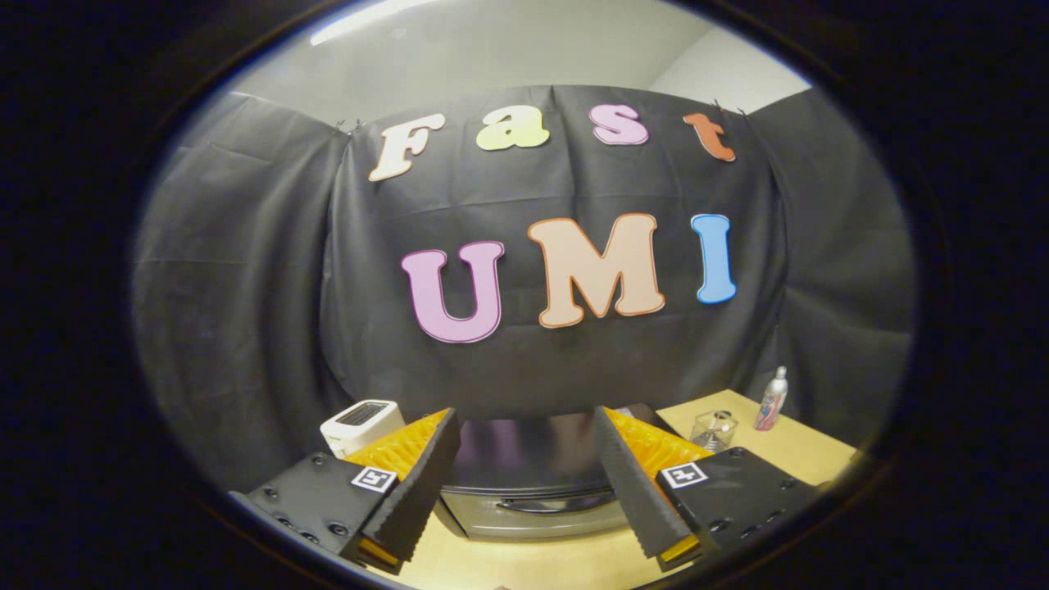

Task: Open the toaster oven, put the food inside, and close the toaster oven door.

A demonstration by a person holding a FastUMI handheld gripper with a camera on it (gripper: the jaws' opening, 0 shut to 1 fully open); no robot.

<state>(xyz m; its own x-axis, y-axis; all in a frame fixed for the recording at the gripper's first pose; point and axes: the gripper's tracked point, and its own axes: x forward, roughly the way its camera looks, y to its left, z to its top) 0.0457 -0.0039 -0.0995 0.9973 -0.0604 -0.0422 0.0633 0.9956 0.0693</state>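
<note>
The toaster oven (533, 483) sits on the wooden table just ahead of my fingers, seen from above and in front. Its dark glossy top shows between the fingers, and its silver door with a dark handle (557, 501) is closed. My gripper (524, 438) is open, hovering above the oven's front, with nothing between its fingers. No food is in sight.
A white toaster (359, 422) stands left of the oven, beyond the left finger. To the right on the table (803, 451) stand a clear glass jar (713, 428) and a small bottle with a pink label (772, 400). Black cloth walls close in the back.
</note>
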